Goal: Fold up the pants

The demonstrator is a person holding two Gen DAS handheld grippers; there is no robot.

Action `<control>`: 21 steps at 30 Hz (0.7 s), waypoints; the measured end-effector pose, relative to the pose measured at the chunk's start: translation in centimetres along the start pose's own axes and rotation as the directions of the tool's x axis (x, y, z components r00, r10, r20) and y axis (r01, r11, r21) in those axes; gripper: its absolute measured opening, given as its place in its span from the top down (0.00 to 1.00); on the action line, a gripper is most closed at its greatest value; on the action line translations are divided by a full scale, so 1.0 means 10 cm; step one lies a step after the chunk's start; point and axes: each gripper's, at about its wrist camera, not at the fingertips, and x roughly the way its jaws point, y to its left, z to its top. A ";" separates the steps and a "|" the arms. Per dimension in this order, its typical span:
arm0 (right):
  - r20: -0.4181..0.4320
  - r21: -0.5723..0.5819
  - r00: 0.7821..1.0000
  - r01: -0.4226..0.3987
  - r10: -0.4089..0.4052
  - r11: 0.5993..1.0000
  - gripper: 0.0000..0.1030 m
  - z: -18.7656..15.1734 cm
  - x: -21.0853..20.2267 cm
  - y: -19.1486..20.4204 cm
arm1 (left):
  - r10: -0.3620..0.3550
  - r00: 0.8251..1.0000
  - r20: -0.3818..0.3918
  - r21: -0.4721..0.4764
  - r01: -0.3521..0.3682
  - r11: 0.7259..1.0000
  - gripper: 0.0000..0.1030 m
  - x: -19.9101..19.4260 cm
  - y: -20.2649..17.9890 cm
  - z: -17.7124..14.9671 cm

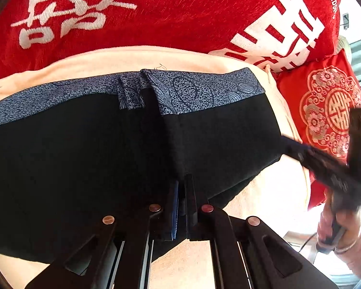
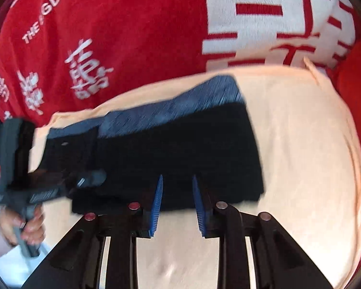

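Observation:
Black pants (image 1: pixel 84 156) with a blue patterned waistband (image 1: pixel 192 89) lie folded on a peach towel (image 1: pixel 132 57). My left gripper (image 1: pixel 181 178) is shut at the pants' near edge, and a ridge of black cloth runs up from its tips. In the right wrist view it (image 2: pixel 91 179) reaches onto the pants (image 2: pixel 180 132) from the left. My right gripper (image 2: pixel 178 180) has its blue pads (image 2: pixel 159 192) narrowed on the pants' near edge, with black cloth between them. It appears blurred in the left wrist view as the right gripper (image 1: pixel 286 144) at the pants' right edge.
A red blanket (image 1: pixel 168 12) with white characters covers the surface behind the towel. A red embroidered cushion (image 1: pixel 325 110) lies to the right. The peach towel (image 2: pixel 300 144) extends well to the right of the pants. A person's hands (image 2: pixel 29 226) hold the gripper handles.

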 end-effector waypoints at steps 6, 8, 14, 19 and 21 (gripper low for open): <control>-0.077 0.052 0.997 -0.005 0.009 0.999 0.72 0.02 0.48 0.02 | 0.066 0.998 0.008 -0.075 -0.065 0.995 0.94 -0.02 -0.03 -0.05; -0.082 0.015 0.997 -0.006 0.007 1.000 0.72 -0.07 0.45 0.11 | 0.104 0.994 0.025 -0.082 -0.101 0.991 0.94 -0.08 -0.05 -0.08; -0.112 -0.059 0.992 -0.060 0.053 0.996 0.72 -0.04 0.32 0.30 | 0.250 0.968 0.031 -0.104 -0.245 0.964 0.94 -0.22 -0.01 -0.18; -0.090 -0.085 0.993 -0.086 0.078 0.993 0.72 0.23 0.41 0.52 | 0.307 0.952 0.008 -0.159 -0.302 0.940 0.94 -0.27 0.16 -0.28; -0.078 -0.108 0.994 -0.078 0.070 0.991 0.72 0.36 0.48 0.64 | 0.332 0.943 0.010 -0.168 -0.326 0.930 0.94 -0.30 0.22 -0.33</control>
